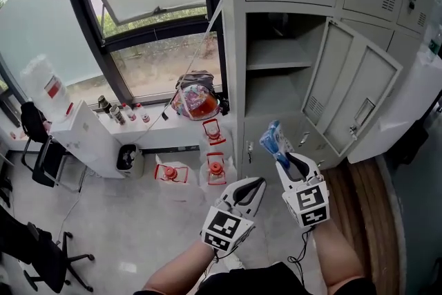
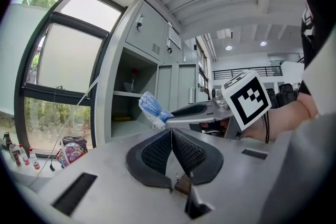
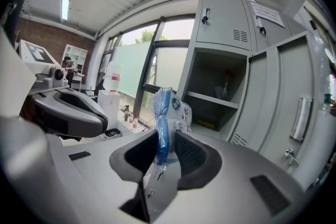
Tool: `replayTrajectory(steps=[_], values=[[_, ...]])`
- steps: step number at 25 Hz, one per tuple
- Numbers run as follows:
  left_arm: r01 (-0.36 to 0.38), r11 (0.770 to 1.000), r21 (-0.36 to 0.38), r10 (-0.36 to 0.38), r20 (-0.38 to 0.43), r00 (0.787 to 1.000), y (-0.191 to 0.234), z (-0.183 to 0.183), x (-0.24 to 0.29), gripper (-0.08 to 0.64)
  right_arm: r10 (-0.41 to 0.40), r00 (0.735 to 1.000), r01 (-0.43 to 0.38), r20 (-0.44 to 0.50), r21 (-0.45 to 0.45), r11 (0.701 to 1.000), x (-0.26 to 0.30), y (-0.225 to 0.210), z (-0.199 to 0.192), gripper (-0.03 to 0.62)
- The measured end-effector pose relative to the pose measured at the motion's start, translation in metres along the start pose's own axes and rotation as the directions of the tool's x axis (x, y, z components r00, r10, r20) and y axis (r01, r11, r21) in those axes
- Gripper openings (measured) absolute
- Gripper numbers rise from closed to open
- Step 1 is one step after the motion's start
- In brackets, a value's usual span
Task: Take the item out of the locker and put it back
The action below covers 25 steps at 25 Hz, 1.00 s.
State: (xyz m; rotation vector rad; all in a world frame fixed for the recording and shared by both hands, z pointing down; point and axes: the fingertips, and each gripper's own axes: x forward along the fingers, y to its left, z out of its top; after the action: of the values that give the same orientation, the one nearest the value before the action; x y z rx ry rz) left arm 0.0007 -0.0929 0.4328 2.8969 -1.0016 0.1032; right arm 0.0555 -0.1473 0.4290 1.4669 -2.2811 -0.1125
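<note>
The right claw (image 1: 282, 161) is clenching the lower end of a blue-and-white packet (image 1: 273, 140). In the right gripper view, both pads are pressing on the packet's sides. The packet is standing upright between them and projecting past the tips.

The packet is sitting outside the locker (image 1: 235, 45), in the air in front of the open compartment. In the head view it is showing against the closed lower front of the locker. It is not touching the locker, the shelf (image 1: 276, 55) or the door (image 1: 352, 90).

The door is standing open to the right of the compartment, with its inner face turned toward the claws. The shelf is dividing the compartment into an upper and a lower space. A small yellow thing (image 3: 207, 124) is lying in the lower space; what it is cannot be told.

The left claw (image 1: 257, 184) is hanging just beside the right claw, on its left and slightly lower in the head view. In the left gripper view its pads are meeting at the tips, with nothing between them. The two claws are not touching.
</note>
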Motion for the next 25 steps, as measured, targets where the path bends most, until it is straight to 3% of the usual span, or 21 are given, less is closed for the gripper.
replayTrajectory(steps=[11, 18, 25], values=[[0.010, 1.000, -0.010, -0.009, 0.015, 1.000, 0.042, 0.006, 0.028, 0.017, -0.020, 0.998, 0.014, -0.055, -0.099, 0.995, 0.065, -0.028, 0.012, 0.158], [-0.031, 0.999, -0.013, 0.031, -0.003, 1.000, 0.073, 0.004, 0.061, 0.017, 0.000, 0.996, -0.011, -0.085, -0.121, 0.993, 0.116, -0.065, 0.005, 0.158], [-0.065, 0.998, -0.022, 0.064, -0.014, 0.998, 0.104, 0.005, 0.110, 0.017, 0.029, 0.991, -0.059, -0.134, -0.227, 0.972, 0.177, -0.097, -0.004, 0.158]])
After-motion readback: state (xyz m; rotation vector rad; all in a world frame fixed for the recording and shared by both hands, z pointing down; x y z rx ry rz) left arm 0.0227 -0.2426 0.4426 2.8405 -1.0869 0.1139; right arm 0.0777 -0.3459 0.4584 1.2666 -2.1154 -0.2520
